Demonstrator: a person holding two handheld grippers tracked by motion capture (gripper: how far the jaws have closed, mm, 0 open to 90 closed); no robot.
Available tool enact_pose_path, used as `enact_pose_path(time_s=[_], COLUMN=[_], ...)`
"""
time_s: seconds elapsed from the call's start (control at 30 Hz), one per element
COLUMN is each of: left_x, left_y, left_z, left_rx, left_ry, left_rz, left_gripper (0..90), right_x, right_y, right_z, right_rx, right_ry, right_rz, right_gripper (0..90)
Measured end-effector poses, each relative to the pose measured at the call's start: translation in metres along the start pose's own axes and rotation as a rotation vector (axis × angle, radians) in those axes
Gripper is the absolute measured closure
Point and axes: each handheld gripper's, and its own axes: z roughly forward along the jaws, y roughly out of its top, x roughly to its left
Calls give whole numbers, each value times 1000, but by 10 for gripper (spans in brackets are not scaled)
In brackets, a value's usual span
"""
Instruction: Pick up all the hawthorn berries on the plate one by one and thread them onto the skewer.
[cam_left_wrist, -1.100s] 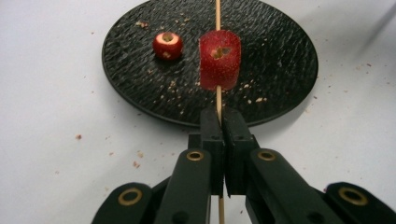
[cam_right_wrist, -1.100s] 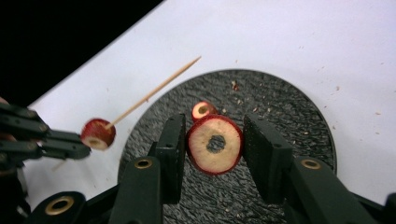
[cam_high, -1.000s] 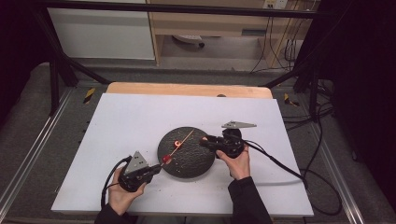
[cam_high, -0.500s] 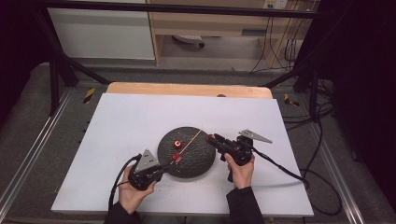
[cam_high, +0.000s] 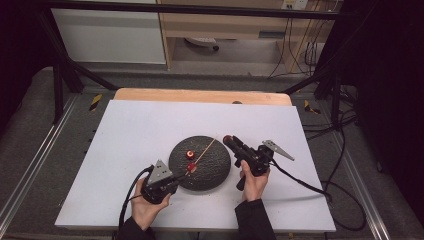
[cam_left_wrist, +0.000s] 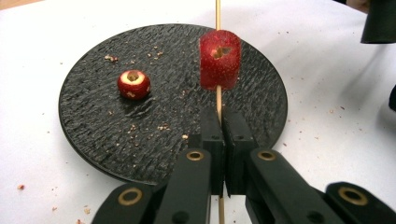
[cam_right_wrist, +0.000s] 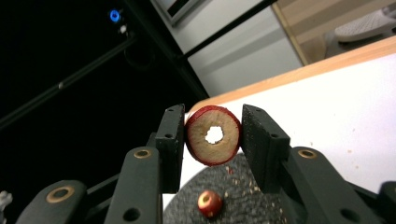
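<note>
I am gripping the thin wooden skewer (cam_left_wrist: 218, 100) in the left gripper (cam_left_wrist: 223, 128), one red cored fruit piece (cam_left_wrist: 220, 59) threaded; the right gripper (cam_right_wrist: 212, 140) is clamping a second red cored fruit ring (cam_right_wrist: 213, 136), and a third small red fruit (cam_left_wrist: 133, 84) is waiting on the round black textured plate (cam_left_wrist: 112, 135).

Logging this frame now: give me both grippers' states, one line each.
Left gripper: shut on the wooden skewer, which carries one red fruit piece.
Right gripper: shut on a cored red fruit slice, held above the table.

table (cam_high: 125, 150) – white top | dark round plate (cam_high: 210, 175) lying on it – crumbs around
</note>
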Motion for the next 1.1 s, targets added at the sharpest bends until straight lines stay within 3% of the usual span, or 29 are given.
enact_pose_path(time_s=[0.27,0.47,1.1], left_x=[-4,-10,-21], left_y=[1,3,12], left_z=[2,6,16], left_rx=[-2,-1,-19], left_ry=[-9,-27,-56], left_rz=[-7,-12,-32], left_gripper=[882,882,882], right_x=[-2,-4,-4], right_y=[1,3,2], right_z=[7,9,8], right_rx=[-99,-154,-174], right_ry=[-5,-2,23], right_rz=[18,-5,-41], right_gripper=[612,612,613])
